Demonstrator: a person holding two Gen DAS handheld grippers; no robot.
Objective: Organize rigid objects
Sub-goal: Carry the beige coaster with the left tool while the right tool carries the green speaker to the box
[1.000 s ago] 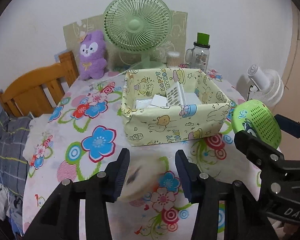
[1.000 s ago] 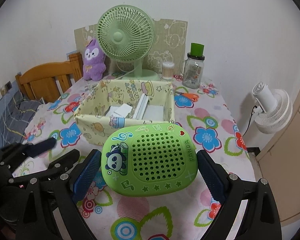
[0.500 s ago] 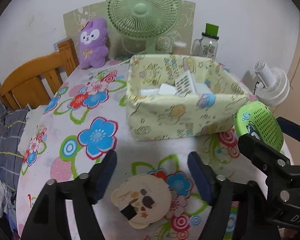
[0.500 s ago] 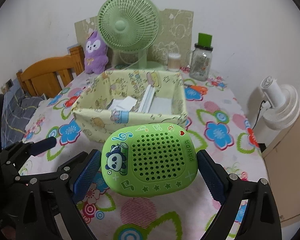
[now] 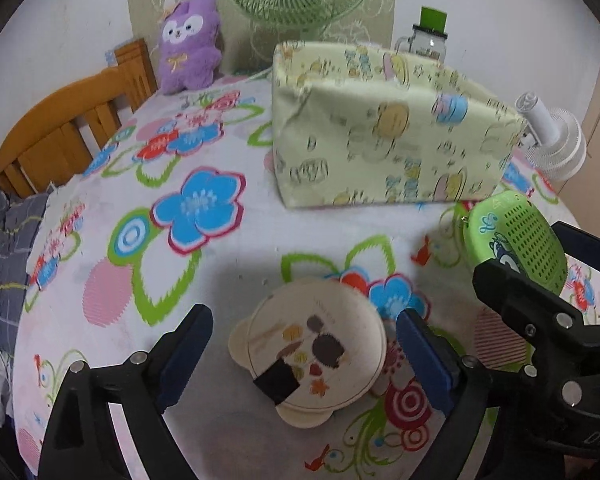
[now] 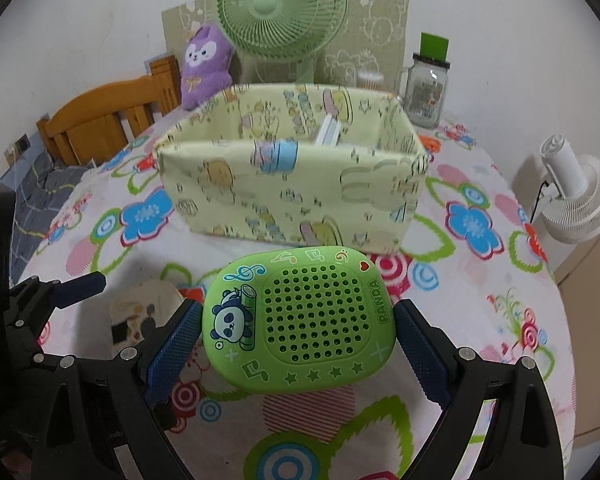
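While right claw (image 6: 298, 354) grips perforated green speaker (image 6: 298, 320), round cream lid (image 5: 308, 354) lies flat

A domestic room, probably a bedroom or living corner of a home. A round table (image 6: 480, 288) covered with a bright flower-print cloth stands against a plain white wall. At its far edge are a green desk fan (image 6: 281, 4), a purple plush toy (image 6: 206, 66) and a glass mug-jar with a green lid (image 6: 426, 88). A wooden chair back (image 6: 100, 120) shows at far left, above checked grey bedding (image 5: 0, 236). A small white fan (image 6: 576, 196) stands at right.
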